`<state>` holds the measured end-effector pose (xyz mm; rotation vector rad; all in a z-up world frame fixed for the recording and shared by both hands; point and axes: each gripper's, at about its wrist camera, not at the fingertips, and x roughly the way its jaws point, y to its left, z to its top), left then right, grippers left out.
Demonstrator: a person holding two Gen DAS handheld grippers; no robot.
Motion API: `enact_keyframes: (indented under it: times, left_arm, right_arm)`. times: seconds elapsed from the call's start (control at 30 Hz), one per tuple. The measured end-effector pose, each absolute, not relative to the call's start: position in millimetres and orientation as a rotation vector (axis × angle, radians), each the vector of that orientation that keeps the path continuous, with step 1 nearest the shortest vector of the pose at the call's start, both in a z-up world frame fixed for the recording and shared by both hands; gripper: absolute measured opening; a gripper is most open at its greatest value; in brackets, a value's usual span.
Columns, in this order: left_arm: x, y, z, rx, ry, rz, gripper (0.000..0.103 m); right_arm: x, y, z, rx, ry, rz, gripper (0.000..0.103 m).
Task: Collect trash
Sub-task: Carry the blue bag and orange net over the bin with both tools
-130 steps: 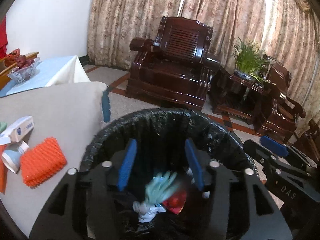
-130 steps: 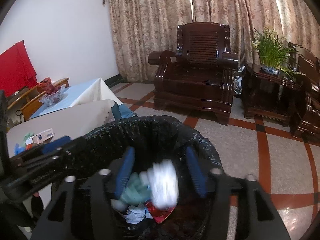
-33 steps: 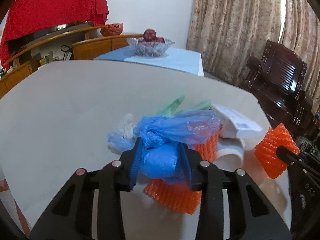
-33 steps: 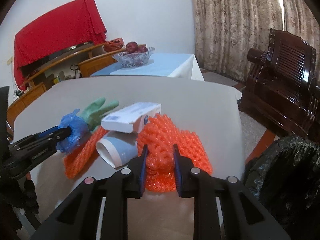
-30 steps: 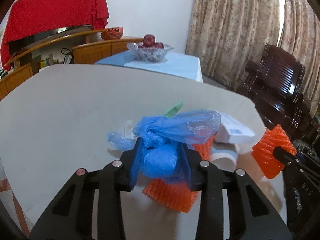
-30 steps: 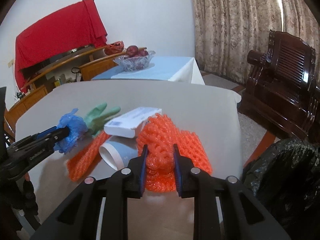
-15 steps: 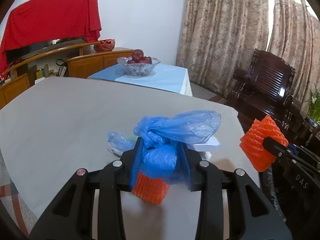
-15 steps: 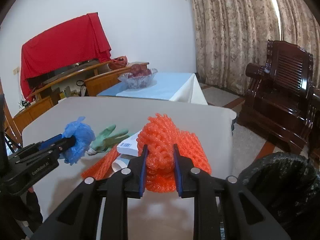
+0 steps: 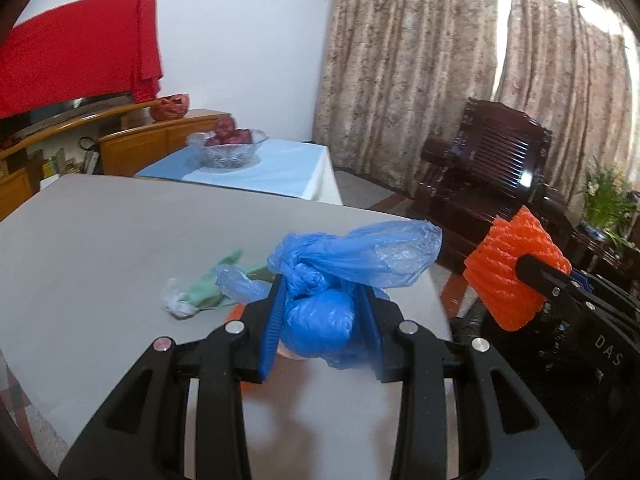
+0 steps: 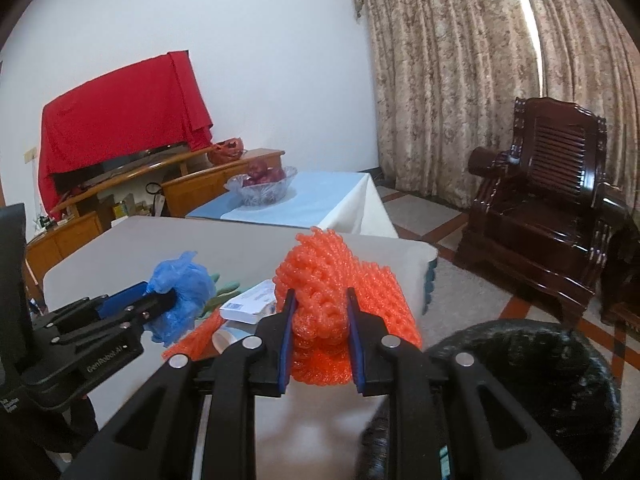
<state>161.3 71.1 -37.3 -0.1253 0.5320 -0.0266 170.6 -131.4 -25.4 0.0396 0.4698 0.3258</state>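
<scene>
My left gripper is shut on a crumpled blue plastic bag, held above the grey table; the bag also shows at the left of the right wrist view. My right gripper is shut on an orange foam net, seen again as the orange foam net at the right of the left wrist view. On the table lie a green glove, a white box, a paper cup and a second orange net. The black-lined trash bin stands at the lower right.
A glass fruit bowl sits on a blue-clothed side table behind. Dark wooden armchairs and patterned curtains fill the right side. A wooden sideboard with a red cloth over it runs along the far wall.
Both grippers have risen from the table with their loads, the blue bag and the orange net, and swung right; the bin rim now shows more in the right wrist view.
</scene>
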Motion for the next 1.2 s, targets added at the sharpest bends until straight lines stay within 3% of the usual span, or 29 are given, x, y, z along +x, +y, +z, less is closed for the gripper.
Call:
enact_keyframes:
  times: [0.77, 1.2]
  left_arm:
    - [176.6, -97.1, -67.5, -0.063, 0.578, -0.401, 0.034]
    - [190.4, -153.1, -92.1, -0.020, 0.604, -0.481, 0.034]
  right_arm:
    - [139.6, -280.2, -35.4, 0.081, 0.492, -0.002, 0.023]
    - [138.9, -323.6, -60.6, 0.099, 0.541, -0.092, 0.024]
